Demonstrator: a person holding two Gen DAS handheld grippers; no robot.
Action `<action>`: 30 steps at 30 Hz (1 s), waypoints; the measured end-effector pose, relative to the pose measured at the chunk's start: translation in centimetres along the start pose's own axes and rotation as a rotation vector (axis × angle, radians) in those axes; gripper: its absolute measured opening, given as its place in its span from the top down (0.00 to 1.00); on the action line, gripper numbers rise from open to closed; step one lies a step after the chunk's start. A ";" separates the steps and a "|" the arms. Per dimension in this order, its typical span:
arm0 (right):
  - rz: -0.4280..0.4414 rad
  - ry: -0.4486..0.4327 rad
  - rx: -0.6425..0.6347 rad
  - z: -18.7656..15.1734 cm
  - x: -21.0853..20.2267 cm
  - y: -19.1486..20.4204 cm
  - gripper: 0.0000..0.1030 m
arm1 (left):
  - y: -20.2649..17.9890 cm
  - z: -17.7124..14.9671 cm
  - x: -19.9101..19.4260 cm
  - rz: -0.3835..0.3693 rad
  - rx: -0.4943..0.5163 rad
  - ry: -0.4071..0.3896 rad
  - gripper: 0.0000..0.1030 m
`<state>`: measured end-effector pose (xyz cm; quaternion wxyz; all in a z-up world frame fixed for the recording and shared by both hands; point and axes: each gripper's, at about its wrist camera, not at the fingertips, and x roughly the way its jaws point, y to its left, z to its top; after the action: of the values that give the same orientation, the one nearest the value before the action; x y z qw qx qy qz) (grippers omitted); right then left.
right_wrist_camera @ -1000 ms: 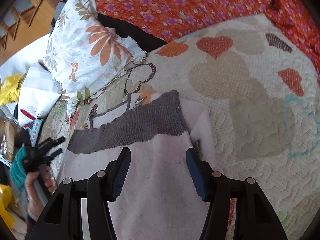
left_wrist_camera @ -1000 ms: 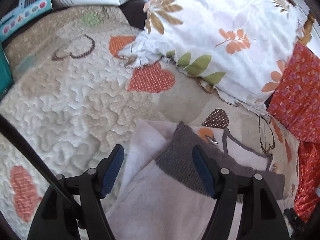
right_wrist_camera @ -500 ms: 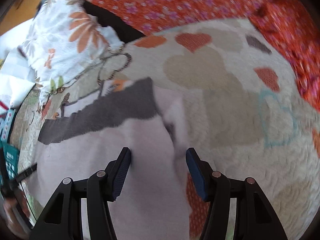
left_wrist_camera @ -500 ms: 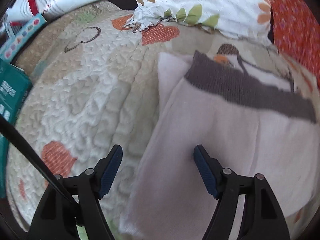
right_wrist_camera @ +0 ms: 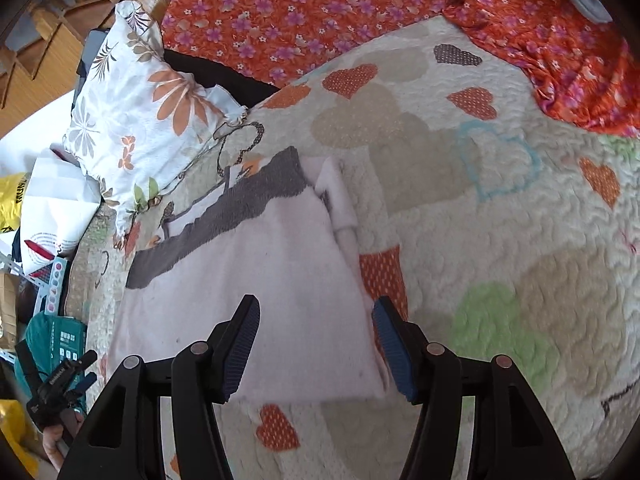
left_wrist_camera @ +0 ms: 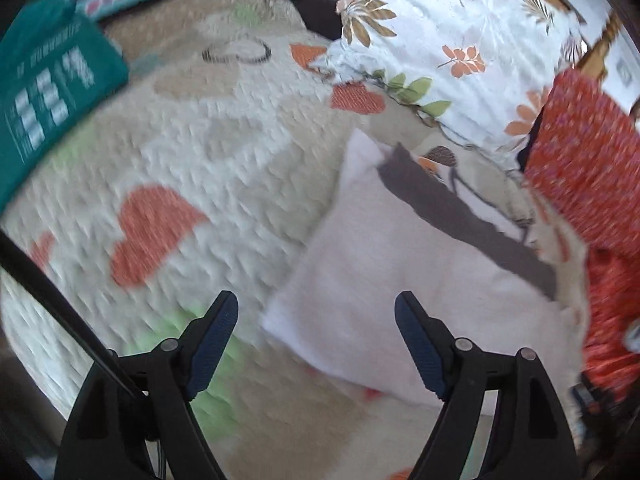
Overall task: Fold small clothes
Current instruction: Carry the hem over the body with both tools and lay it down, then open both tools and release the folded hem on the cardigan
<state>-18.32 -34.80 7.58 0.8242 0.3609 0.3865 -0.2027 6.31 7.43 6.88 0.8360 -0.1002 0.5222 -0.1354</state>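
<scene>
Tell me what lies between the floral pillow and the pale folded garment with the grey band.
Only the heart-patterned quilt lies between the floral pillow and the garment, with a brown outlined heart printed there. The right wrist view shows it best.

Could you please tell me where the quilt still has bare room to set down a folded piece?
Bare quilt lies right of the pale garment, up to the orange flowered cloth. In the left view, another free patch runs from the garment toward the teal box. It is crowded beyond the garment, by the leaf-print pillow.
</scene>
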 end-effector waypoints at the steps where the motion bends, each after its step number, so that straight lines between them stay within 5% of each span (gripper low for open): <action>1: -0.007 -0.003 0.000 -0.2 -0.1 -0.1 0.37 | -0.2 -0.3 0.2 -0.015 -0.011 0.011 0.23; 8: -0.031 -0.032 0.029 -0.6 -0.2 -1.8 0.35 | -2.0 -1.0 1.8 0.048 0.063 -0.021 0.23; 14: -0.053 -0.038 -0.077 -0.7 1.6 0.0 0.35 | -2.1 -0.9 5.2 0.130 0.121 0.025 0.23; 22: -0.085 0.102 -0.183 -2.2 6.7 2.1 0.31 | -2.4 -0.1 7.0 0.115 0.095 0.076 0.19; 30: -0.102 0.092 -0.220 -2.5 6.9 2.4 0.26 | -2.4 0.2 7.3 0.109 0.096 0.084 0.18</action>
<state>-13.79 -31.68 2.12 0.8288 0.2573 0.4615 -0.1839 9.20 2.74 1.53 0.8233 -0.0258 0.5544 -0.1186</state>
